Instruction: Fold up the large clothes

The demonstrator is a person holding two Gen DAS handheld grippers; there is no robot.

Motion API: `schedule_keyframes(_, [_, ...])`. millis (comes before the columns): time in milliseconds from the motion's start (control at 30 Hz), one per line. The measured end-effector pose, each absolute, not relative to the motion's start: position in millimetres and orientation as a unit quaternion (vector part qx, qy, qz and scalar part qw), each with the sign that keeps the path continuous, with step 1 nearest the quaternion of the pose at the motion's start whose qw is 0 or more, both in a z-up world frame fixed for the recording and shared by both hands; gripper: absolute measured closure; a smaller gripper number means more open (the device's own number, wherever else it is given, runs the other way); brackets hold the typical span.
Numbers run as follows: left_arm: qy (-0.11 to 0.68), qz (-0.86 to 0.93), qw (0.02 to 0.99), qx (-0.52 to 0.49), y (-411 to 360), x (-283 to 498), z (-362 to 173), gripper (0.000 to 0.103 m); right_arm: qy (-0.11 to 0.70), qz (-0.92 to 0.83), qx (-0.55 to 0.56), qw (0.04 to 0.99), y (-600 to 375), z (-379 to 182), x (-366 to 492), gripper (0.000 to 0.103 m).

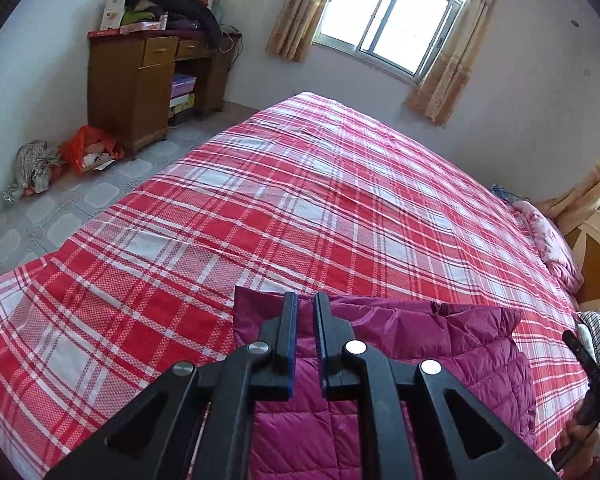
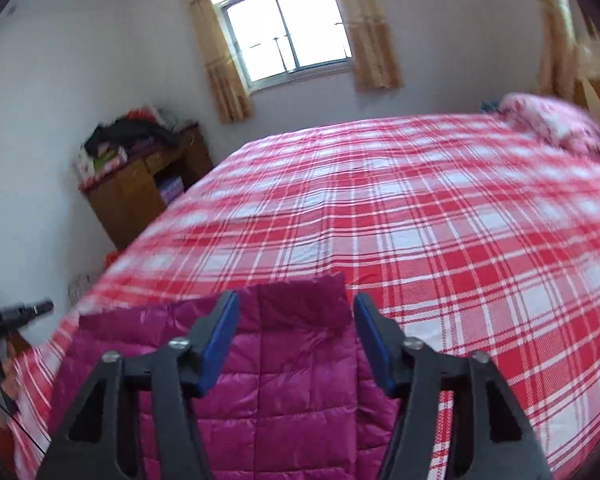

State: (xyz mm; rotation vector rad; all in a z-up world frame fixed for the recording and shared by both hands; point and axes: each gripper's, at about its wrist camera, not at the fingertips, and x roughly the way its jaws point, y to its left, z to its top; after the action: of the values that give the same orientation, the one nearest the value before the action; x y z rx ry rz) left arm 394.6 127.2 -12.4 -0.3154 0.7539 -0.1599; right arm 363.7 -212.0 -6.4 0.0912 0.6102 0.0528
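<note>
Bed (image 1: 300,200) under a red-and-white plaid sheet fills most of the room, below a curtained window (image 1: 388,16). Wooden cabinet (image 1: 140,80) against the wall, heaped with clothes; orange bag (image 1: 90,152) on the tiled floor beside it. Magenta quilted jacket (image 2: 284,380) lies flat on the bed's near edge. Left tongs (image 1: 306,312) nearly closed, with a narrow gap, grasping nothing. Right tongs (image 2: 296,336) spread wide above the jacket.
</note>
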Motion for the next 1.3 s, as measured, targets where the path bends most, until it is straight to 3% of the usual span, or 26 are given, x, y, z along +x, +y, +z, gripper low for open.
schedule_keyframes(67, [0.367, -0.079, 0.913, -0.157, 125.3, 388.9, -11.1, 0.095, 0.318, -0.002, -0.006, 0.948, -192.4, -14.3, 375.4, 0.051])
schedule_keyframes(100, [0.366, -0.083, 0.913, -0.159, 125.2, 383.6, -10.8, 0.095, 0.318, -0.006, 0.010, 0.948, -196.1, -18.0, 380.0, 0.047])
schedule_keyframes(133, [0.366, -0.087, 0.913, -0.160, 125.6, 377.7, -11.5, 0.095, 0.320, -0.002, 0.040, 0.947, -205.4, -21.9, 385.3, 0.040])
schedule_keyframes(167, [0.367, -0.089, 0.912, -0.160, 127.3, 370.0, -13.2, 0.095, 0.324, 0.005, 0.077, 0.943, -218.8, -28.0, 390.4, 0.024])
schedule_keyframes(200, [0.368, -0.091, 0.911, -0.160, 129.7, 365.3, -16.2, 0.095, 0.328, 0.012, 0.113, 0.938, -234.2, -35.8, 393.9, 0.021])
schedule_keyframes(267, [0.371, -0.093, 0.909, -0.166, 139.4, 351.9, -27.0, 0.095, 0.342, 0.009, 0.161, 0.926, -260.5, -54.4, 397.4, 0.021])
schedule_keyframes(367, [0.374, -0.089, 0.905, -0.180, 152.7, 344.2, -47.3, 0.095, 0.377, -0.017, 0.146, 0.914, -276.1, -81.7, 404.9, 0.022])
schedule_keyframes(467, [0.385, -0.085, 0.900, -0.185, 153.3, 346.0, -64.8, 0.095, 0.412, 0.004, 0.142, 0.900, -272.5, -103.6, 412.7, 0.028])
schedule_keyframes(533, [0.393, -0.092, 0.894, -0.195, 149.3, 349.4, -71.8, 0.095, 0.420, 0.004, 0.120, 0.899, -264.3, -109.3, 415.6, 0.050])
schedule_keyframes(567, [0.394, -0.097, 0.892, -0.198, 146.6, 351.8, -72.9, 0.095, 0.421, 0.003, 0.111, 0.900, -261.9, -110.1, 415.8, 0.076])
schedule_keyframes(600, [0.393, -0.101, 0.892, -0.198, 143.3, 352.4, -72.7, 0.095, 0.420, 0.006, 0.108, 0.901, -261.5, -109.5, 413.6, 0.089])
schedule_keyframes(667, [0.388, -0.109, 0.896, -0.189, 134.3, 353.2, -68.2, 0.095, 0.408, 0.001, 0.106, 0.907, -262.9, -102.3, 401.7, 0.093])
schedule_keyframes(867, [0.376, -0.114, 0.909, -0.138, 101.2, 358.7, -58.2, 0.095, 0.387, -0.069, 0.099, 0.914, -283.1, -94.4, 354.3, 0.094])
schedule_keyframes(1067, [0.427, -0.037, 0.899, -0.086, 77.2, 391.3, -96.9, 0.095, 0.412, -0.068, 0.077, 0.905, -278.4, -129.2, 363.0, 0.090])
schedule_keyframes(1233, [0.435, -0.018, 0.894, -0.105, 89.1, 382.2, -107.0, 0.095, 0.415, -0.067, 0.025, 0.907, -265.4, -120.1, 368.1, 0.088])
schedule_keyframes(1300, [0.425, -0.014, 0.900, -0.098, 93.5, 371.3, -94.2, 0.095, 0.393, -0.067, 0.046, 0.916, -274.4, -101.5, 357.2, 0.080])
